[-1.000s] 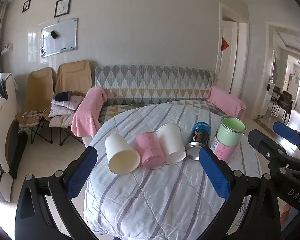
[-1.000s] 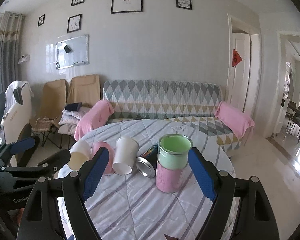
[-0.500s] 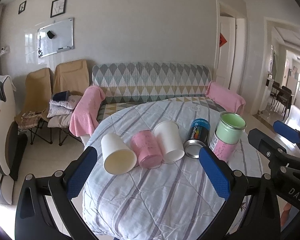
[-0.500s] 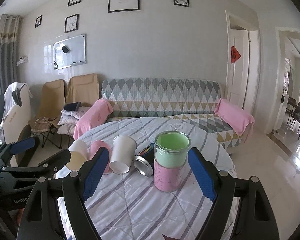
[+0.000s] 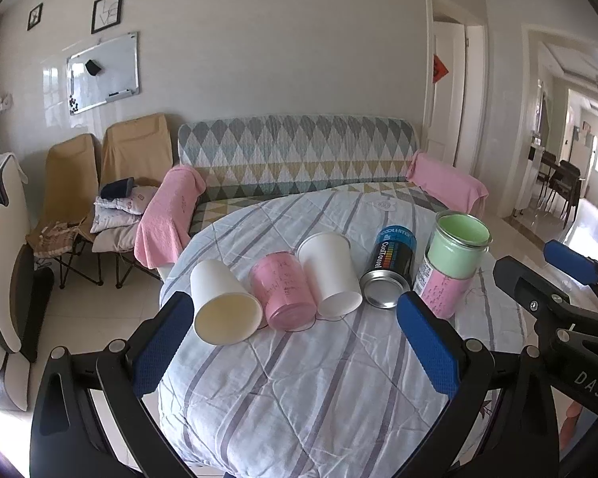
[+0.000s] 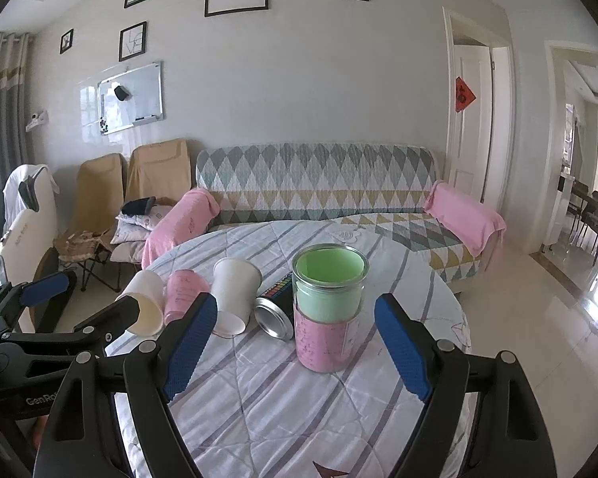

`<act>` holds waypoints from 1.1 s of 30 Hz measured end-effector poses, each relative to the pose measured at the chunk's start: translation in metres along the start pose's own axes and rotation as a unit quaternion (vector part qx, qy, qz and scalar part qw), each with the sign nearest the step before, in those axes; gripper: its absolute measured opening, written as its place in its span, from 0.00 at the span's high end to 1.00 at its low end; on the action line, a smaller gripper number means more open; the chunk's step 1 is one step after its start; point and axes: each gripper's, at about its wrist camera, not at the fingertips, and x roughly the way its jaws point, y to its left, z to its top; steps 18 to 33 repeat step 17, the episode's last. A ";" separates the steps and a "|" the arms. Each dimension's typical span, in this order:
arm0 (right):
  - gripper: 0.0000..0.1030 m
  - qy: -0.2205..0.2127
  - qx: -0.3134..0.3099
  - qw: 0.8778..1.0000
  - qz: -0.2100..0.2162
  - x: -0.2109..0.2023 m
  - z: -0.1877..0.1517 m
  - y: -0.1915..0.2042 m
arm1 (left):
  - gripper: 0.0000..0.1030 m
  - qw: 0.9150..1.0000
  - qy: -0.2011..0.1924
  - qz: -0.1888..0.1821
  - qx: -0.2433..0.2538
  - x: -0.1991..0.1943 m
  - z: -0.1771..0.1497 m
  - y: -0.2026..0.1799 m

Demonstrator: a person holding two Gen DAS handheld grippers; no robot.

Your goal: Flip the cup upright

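Three cups and a can lie on their sides in a row on the round table (image 5: 299, 398): a white paper cup (image 5: 223, 306) at the left, a pink cup (image 5: 283, 290), a second white cup (image 5: 331, 275) and a black can (image 5: 390, 269). A green cup (image 5: 458, 245) stands upright, stacked on a pink cup (image 5: 442, 290). My left gripper (image 5: 295, 342) is open and empty, held short of the row. My right gripper (image 6: 299, 346) is open and empty, with the upright stack (image 6: 327, 306) between its fingers and beyond the tips.
The table has a striped quilted cover (image 6: 283, 398). Behind it stand a patterned sofa (image 5: 299, 159) with pink towels and folding chairs (image 5: 99, 183) at the left. A doorway and tiled floor (image 6: 558, 318) lie to the right.
Both grippers have moved slightly closer to the table and a little higher; the cups sit a bit larger in view. Nothing on the table has moved.
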 end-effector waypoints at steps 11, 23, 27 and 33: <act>0.20 0.007 0.004 1.000 0.000 0.003 -0.002 -0.003 | 0.00 1.000 0.002 -0.003 -0.002 0.001 0.000 0.000; 0.20 0.017 0.008 1.000 -0.001 0.011 -0.005 -0.003 | 0.00 1.000 0.009 -0.003 0.000 0.006 0.000 0.001; 0.20 0.017 0.008 1.000 -0.001 0.011 -0.005 -0.003 | 0.00 1.000 0.009 -0.003 0.000 0.006 0.000 0.001; 0.20 0.017 0.008 1.000 -0.001 0.011 -0.005 -0.003 | 0.00 1.000 0.009 -0.003 0.000 0.006 0.000 0.001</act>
